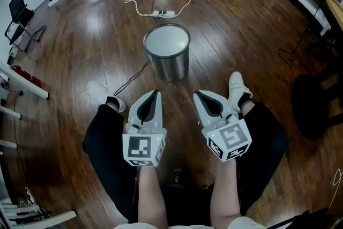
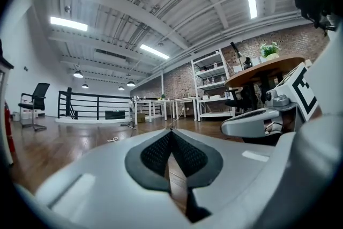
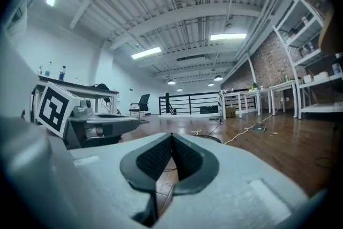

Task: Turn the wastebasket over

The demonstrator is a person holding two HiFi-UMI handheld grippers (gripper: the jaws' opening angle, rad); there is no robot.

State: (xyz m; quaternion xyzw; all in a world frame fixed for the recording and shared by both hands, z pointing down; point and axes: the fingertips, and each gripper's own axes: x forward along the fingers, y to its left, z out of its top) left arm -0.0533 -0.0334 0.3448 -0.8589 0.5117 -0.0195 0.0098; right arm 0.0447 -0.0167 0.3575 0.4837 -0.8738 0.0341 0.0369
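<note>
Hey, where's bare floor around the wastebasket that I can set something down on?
Bare wood lies left of the wastebasket, out toward the black chair, and right of it, before the dark furniture. Behind it is crowded: the white cord and power strip. In front, a dark cable, the shoes, the left gripper and right gripper fill the space.

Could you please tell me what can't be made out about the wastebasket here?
- wastebasket, head view: top is pale glare; mouth or base up, and contents, unclear.
- Its far wall and underside: hidden by its own body.
- Both gripper views: it is out of frame.
</note>
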